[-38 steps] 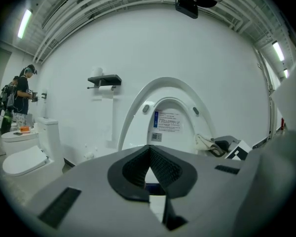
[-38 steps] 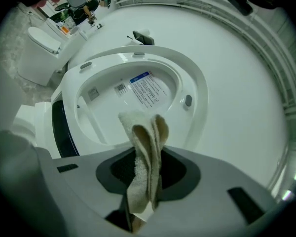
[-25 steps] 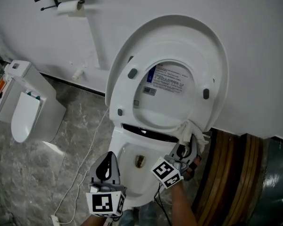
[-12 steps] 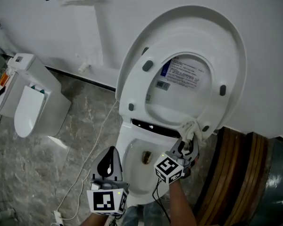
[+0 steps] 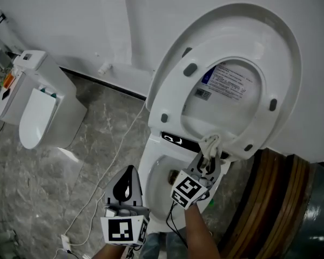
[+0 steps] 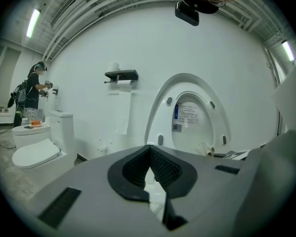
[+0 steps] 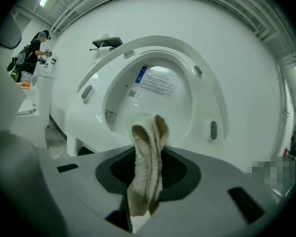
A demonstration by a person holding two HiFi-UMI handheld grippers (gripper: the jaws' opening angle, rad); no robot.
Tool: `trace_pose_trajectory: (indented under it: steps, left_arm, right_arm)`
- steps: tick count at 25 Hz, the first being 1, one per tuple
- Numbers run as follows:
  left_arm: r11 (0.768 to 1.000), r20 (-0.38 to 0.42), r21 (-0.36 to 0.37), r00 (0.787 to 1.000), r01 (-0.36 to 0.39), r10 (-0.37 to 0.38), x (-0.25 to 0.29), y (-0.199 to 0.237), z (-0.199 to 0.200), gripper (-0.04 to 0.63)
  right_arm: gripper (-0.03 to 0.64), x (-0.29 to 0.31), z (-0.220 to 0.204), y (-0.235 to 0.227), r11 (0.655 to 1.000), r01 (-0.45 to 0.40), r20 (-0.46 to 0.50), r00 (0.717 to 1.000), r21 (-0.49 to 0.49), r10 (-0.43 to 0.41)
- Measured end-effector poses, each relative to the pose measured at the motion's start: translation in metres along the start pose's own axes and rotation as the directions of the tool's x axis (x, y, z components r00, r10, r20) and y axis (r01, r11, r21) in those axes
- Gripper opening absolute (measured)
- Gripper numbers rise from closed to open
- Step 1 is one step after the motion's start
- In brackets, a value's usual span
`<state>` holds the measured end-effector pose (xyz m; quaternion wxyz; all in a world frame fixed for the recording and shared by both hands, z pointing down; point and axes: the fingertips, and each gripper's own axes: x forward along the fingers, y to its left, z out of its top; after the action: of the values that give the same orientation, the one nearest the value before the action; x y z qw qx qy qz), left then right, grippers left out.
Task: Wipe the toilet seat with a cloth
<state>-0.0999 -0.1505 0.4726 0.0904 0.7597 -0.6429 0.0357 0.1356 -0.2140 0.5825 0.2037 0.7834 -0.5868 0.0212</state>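
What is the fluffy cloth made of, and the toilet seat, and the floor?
The cloth looks like terry towelling, cream and matte: nubbly surface, limp folds. The toilet seat is probably hard plastic, white and glossy, with a smooth sheen. The floor looks like stone or stone-look tile, grey with pale veins; I cannot tell which.

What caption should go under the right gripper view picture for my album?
Right hand-held gripper clamps a folded beige terry cloth before the raised white toilet seat.

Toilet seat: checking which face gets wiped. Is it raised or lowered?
Raised: the toilet seat stands upright against the lid, underside bumpers facing out, bowl below uncovered.
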Motion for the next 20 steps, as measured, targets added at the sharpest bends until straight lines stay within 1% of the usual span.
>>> trace_pose_trajectory:
  steps: [3, 5, 9, 12, 16, 20]
  left_arm:
    - [1.000, 0.005, -0.004, 1.000, -0.022, 0.022, -0.003, 0.011, 0.002, -0.002]
    - [0.999, 0.008, -0.006, 0.999, -0.038, 0.038, -0.005, 0.019, 0.004, -0.002]
    - [0.998, 0.014, -0.003, 0.998, -0.069, 0.069, -0.011, 0.035, 0.007, -0.002]
    - [0.996, 0.017, -0.008, 0.996, -0.093, 0.093, -0.014, 0.046, 0.008, -0.002]
    - [0.993, 0.018, -0.023, 0.993, -0.112, 0.113, -0.018, 0.055, 0.009, -0.002]
    - [0.992, 0.020, -0.036, 0.992, -0.125, 0.126, -0.021, 0.061, 0.010, -0.002]
  right_arm:
    - [0.095, 0.001, 0.003, 0.028, 0.998, -0.060, -0.009, 0.998, 0.021, 0.060]
    - [0.095, 0.001, 0.007, 0.043, 0.996, -0.078, -0.012, 0.997, 0.045, 0.079]
    - [0.095, 0.001, 0.018, 0.065, 0.990, -0.089, -0.005, 0.996, 0.105, 0.090]
    - [0.095, 0.001, 0.023, 0.073, 0.988, -0.074, -0.018, 0.997, 0.135, 0.077]
    - [0.095, -0.001, 0.031, 0.080, 0.988, -0.067, -0.023, 0.997, 0.136, 0.071]
    - [0.095, -0.003, 0.041, 0.095, 0.992, -0.092, -0.002, 0.996, 0.088, 0.093]
